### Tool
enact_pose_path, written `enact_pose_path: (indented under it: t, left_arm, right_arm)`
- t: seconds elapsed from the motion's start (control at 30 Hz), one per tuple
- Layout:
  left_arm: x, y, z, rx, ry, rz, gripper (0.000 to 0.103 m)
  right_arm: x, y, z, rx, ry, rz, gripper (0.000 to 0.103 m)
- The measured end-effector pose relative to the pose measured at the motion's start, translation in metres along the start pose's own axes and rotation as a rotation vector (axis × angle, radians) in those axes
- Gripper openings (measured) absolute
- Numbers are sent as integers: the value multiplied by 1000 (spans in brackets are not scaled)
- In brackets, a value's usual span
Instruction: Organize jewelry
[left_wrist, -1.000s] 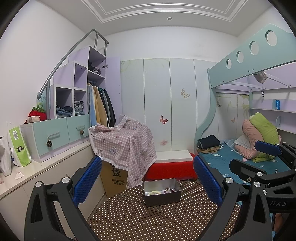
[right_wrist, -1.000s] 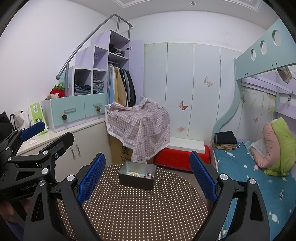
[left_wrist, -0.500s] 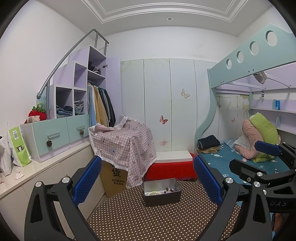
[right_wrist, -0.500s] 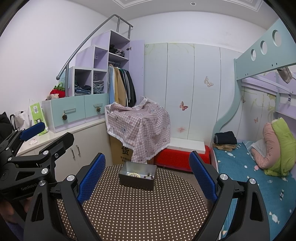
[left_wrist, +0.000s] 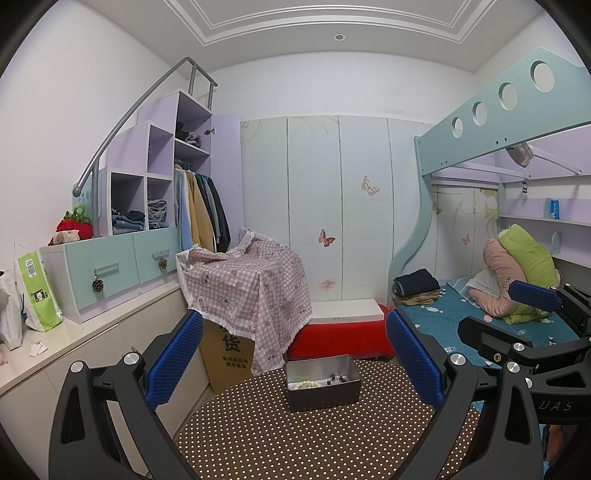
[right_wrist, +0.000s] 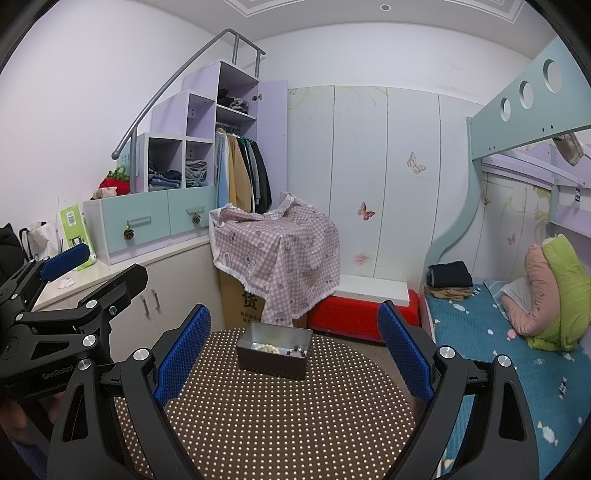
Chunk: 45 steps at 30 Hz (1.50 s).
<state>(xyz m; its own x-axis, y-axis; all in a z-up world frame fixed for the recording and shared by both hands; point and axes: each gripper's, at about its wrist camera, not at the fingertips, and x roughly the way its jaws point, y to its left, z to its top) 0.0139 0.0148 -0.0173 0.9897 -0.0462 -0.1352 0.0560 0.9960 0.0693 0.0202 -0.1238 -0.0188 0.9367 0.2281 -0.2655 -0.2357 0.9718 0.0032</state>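
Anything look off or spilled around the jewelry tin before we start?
Nothing stands out. The metal tin sits upright on the dotted table, with bead bracelets inside and none on the table. Both claws, left and right, are open and empty, short of the tin.

A smooth metal tin (right_wrist: 272, 354) sits on a matt, dotted brown tablecloth (right_wrist: 280, 417).
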Motion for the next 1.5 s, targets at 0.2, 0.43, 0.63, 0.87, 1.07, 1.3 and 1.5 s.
enact_pose_path:
  t: [0.2, 0.43, 0.63, 0.87, 1.07, 1.3, 1.5]
  left_arm:
    - [1, 0, 1, -4, 9, -2, 96]
    - [1, 0, 1, -4, 10, -1, 96]
    - [1, 0, 1, -3, 11, 0, 96]
    - [2, 0, 1, -3, 11, 0, 96]
    - [1, 0, 1, -5, 12, 1, 96]
    - [0, 0, 0, -7, 3, 1, 96]
    - [-2, 1, 0, -15, 0, 1, 96]
  right_arm:
    - [0, 0, 2, 1, 0, 0, 89]
    - [0, 0, 2, 2, 0, 0, 89]
    - [0, 0, 2, 3, 2, 0, 89]
    - [0, 0, 2, 4, 1, 1, 89]
    - [0, 0, 2, 3, 0, -1, 89]
    - [0, -2, 1, 6, -1, 1, 89]
    - [-1, -1, -1, 5, 1, 2, 89]
